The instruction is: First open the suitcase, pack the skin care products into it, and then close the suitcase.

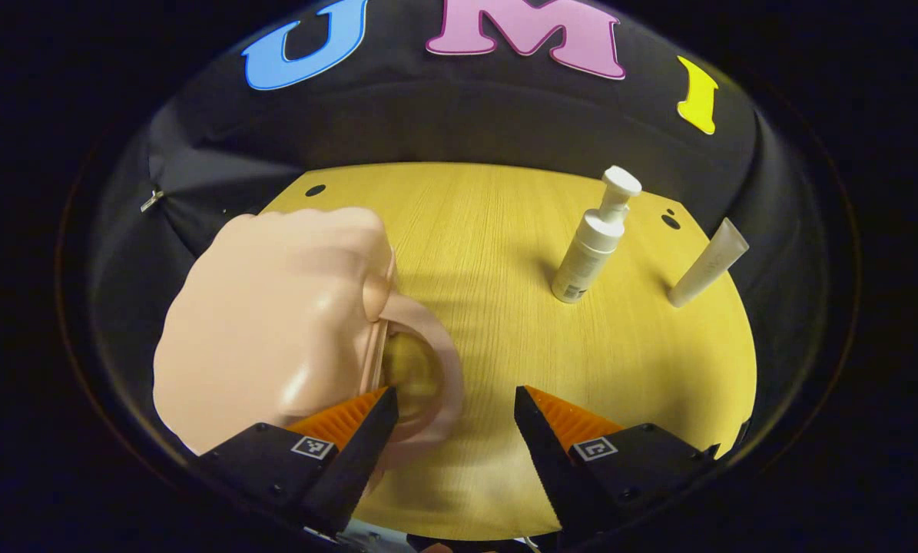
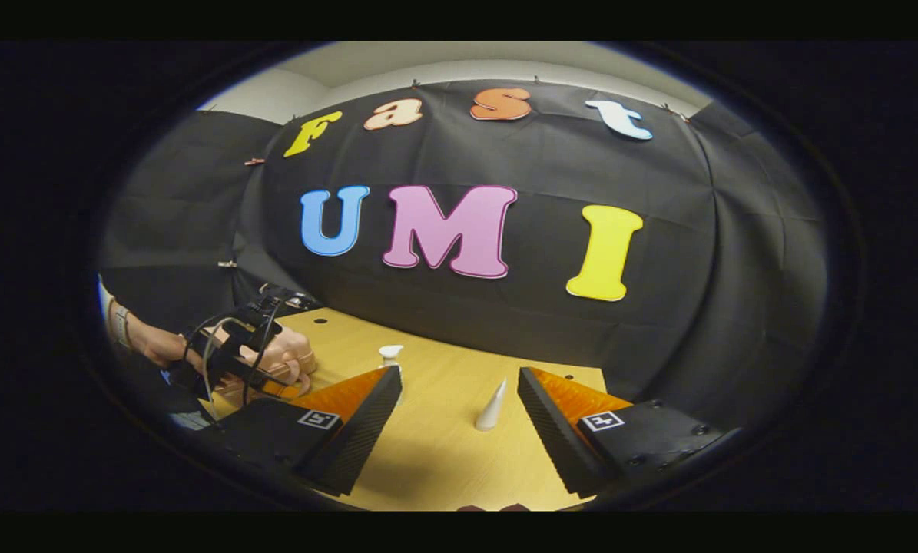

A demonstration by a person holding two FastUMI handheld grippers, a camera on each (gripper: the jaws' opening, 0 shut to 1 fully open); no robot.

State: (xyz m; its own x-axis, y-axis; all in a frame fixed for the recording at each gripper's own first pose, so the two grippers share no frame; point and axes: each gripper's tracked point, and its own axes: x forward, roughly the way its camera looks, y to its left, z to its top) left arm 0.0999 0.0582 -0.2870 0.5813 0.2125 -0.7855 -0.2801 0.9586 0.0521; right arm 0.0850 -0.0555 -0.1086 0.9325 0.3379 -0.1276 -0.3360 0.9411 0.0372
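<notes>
**Me:** Two products on the bench (image 1: 505,230), none packed yet. Pump bottle (image 1: 597,238) stands upper right of the left gripper view, tube (image 1: 708,263) just right of it, near the frame's right edge. Both apart from the case.

**Colleague:** Suitcase?

**Me:** Small pink suitcase (image 1: 274,322), left of centre in that view, lid down as far as I can tell. So I read this as step one, the opening.

**Colleague:** Claw states?

**Me:** My left claw (image 1: 455,407) is spread wide, holding nothing. One finger sits right at the case's handle loop (image 1: 443,361); contact unclear. My right claw (image 2: 459,399) is wide too, empty, hanging above the bench with the tube between its fingers in frame, farther off.

**Colleague:** Next?

**Me:** Probably find the lid's edge or latch with the left and lift. The light case may slide, so the right may need to brace it.
</notes>
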